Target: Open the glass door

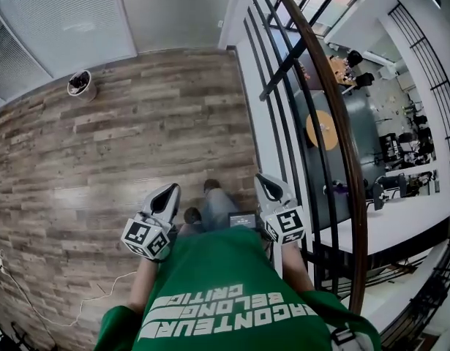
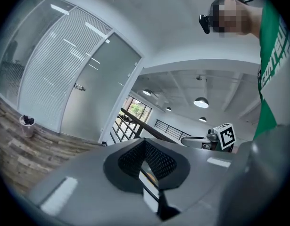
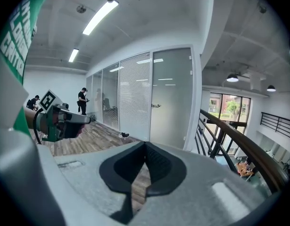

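- Near left: thin white cable [image 1: 34,292] lies loose on the wood plank floor [image 1: 137,145].
- Far left: small waste bin [image 1: 80,85] stands upright, just in front of the glazed wall with blinds [image 1: 64,17].
- Glass door [image 1: 177,9]: a plain frosted panel at the far end of the floor, directly right of the blinds. It sits flush with the wall line. Its lever handle [image 3: 155,106] is on the edge next to the blinds. The door is well apart from both grippers.
- Left gripper [image 1: 168,191]: near, held in front of the green shirt [image 1: 225,284], pointing far. Its fingertips are pressed together with nothing between them.
- Right gripper [image 1: 265,180]: beside the left one and level with it. Its fingertips also meet, and it carries nothing.
- Right: black-barred railing with a wooden handrail [image 1: 334,115] runs near to far, with a lower storey visible beyond it.
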Demonstrator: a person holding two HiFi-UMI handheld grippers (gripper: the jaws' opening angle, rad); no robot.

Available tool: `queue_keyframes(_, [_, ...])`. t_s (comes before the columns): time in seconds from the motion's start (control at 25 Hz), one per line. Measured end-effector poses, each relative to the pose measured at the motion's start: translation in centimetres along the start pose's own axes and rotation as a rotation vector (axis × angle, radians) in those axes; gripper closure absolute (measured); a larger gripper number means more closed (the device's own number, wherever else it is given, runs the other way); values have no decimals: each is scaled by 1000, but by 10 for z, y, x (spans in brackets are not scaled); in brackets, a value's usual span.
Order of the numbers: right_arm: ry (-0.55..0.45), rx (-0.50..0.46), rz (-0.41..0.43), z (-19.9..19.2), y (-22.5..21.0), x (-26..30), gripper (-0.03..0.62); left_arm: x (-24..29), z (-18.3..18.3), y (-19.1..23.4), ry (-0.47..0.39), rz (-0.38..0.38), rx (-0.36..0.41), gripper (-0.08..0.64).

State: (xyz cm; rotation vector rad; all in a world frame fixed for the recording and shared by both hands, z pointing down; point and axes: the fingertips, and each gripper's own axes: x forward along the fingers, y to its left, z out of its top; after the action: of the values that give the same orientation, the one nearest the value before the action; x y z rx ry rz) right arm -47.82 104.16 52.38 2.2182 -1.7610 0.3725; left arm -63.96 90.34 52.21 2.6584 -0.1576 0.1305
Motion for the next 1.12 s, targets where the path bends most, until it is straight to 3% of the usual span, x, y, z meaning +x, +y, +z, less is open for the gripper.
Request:
queue_keyframes(0.36, [26, 0, 51, -13, -16, 88, 598, 53, -1, 68, 37, 22, -1, 543])
queue_keyframes(0.6, [21, 27, 36, 23, -96, 142, 598, 147, 48, 83, 87, 7, 47, 543])
queue_keyframes(0.8, [6, 26, 41, 47, -150, 191, 598, 211, 89, 105, 72, 19, 80, 543])
queue_keyframes(1.12, [-12, 51, 29, 67, -233, 245, 598, 291, 125, 129, 63, 63, 96, 543])
